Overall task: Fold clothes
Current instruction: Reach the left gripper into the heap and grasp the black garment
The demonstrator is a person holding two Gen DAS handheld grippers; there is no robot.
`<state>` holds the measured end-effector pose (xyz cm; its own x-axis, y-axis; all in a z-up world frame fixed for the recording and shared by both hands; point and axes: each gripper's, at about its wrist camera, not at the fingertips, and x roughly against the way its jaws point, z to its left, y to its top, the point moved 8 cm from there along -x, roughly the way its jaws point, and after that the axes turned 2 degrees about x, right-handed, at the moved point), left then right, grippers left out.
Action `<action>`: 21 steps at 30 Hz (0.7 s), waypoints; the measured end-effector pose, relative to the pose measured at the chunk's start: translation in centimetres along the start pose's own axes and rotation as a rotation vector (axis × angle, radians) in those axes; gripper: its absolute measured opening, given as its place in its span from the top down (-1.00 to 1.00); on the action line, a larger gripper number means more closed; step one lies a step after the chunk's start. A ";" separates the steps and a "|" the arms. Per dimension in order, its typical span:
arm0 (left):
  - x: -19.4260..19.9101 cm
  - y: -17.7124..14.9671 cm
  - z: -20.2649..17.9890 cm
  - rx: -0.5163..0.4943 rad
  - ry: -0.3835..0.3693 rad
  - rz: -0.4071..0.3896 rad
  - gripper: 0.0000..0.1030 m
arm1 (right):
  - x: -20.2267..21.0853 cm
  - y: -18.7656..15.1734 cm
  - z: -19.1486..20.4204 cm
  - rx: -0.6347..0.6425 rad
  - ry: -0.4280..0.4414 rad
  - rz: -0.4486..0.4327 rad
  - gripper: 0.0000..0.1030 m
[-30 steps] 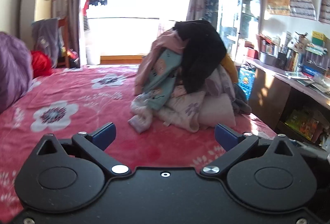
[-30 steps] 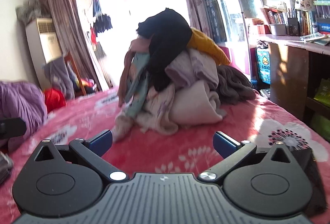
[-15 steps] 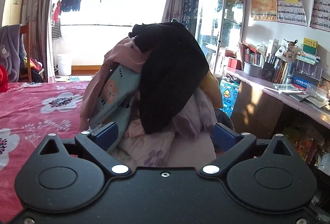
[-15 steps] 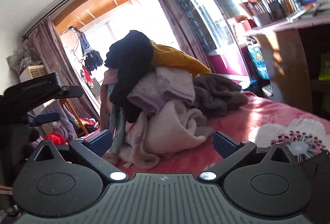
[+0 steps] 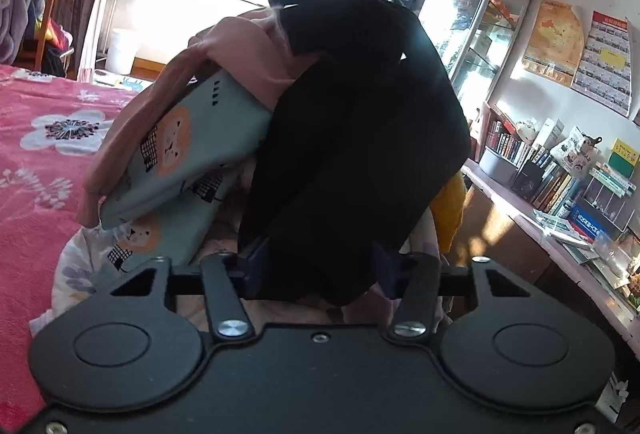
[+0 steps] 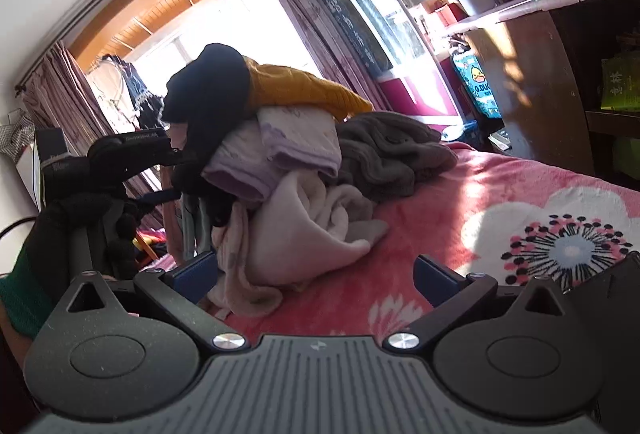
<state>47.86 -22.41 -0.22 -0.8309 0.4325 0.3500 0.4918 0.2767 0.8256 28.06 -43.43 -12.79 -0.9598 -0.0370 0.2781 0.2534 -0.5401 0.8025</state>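
The pile of clothes (image 6: 288, 170) sits on the pink floral bedspread (image 6: 520, 202), left of centre in the right wrist view and filling the middle of the left wrist view.

Left gripper (image 5: 320, 266): at the lower centre of its own frame, jaws closing, with the hanging lower end of the black garment (image 5: 360, 138) between the blue pads. Whether the pads already press the cloth cannot be told. In the right wrist view this gripper enters from the left edge and meets the pile's left flank.

Right gripper (image 6: 316, 274): jaws wide, nothing between them. Its left pad stands just beside the pale pink fleece (image 6: 304, 234) at the pile's foot; contact cannot be told.

Edges: the teal lion-print garment (image 5: 180, 162) overhangs the pile's left side. The yellow knit (image 6: 296, 86) and grey garment (image 6: 388, 154) trail right.

Open room: bare bedspread lies to the lower right of the pile in the right wrist view and at the left edge of the left wrist view. The wooden desk (image 6: 532, 74) bounds the bed on the right.
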 end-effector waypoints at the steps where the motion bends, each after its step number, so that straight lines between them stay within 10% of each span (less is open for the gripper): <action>1: 0.3 0.1 0.2 0.011 -0.003 -0.005 0.45 | 0.0 -0.1 0.0 0.003 -0.005 0.001 -1.00; 21: 21.3 -1.0 3.4 -0.217 0.082 -0.084 0.71 | 1.1 -2.7 4.9 0.053 0.142 0.096 -1.00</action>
<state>30.54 -10.52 4.95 -0.8895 0.3417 0.3034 0.3598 0.1145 0.9260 26.92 -37.91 -12.09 -0.9375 -0.2068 0.2800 0.3467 -0.4833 0.8039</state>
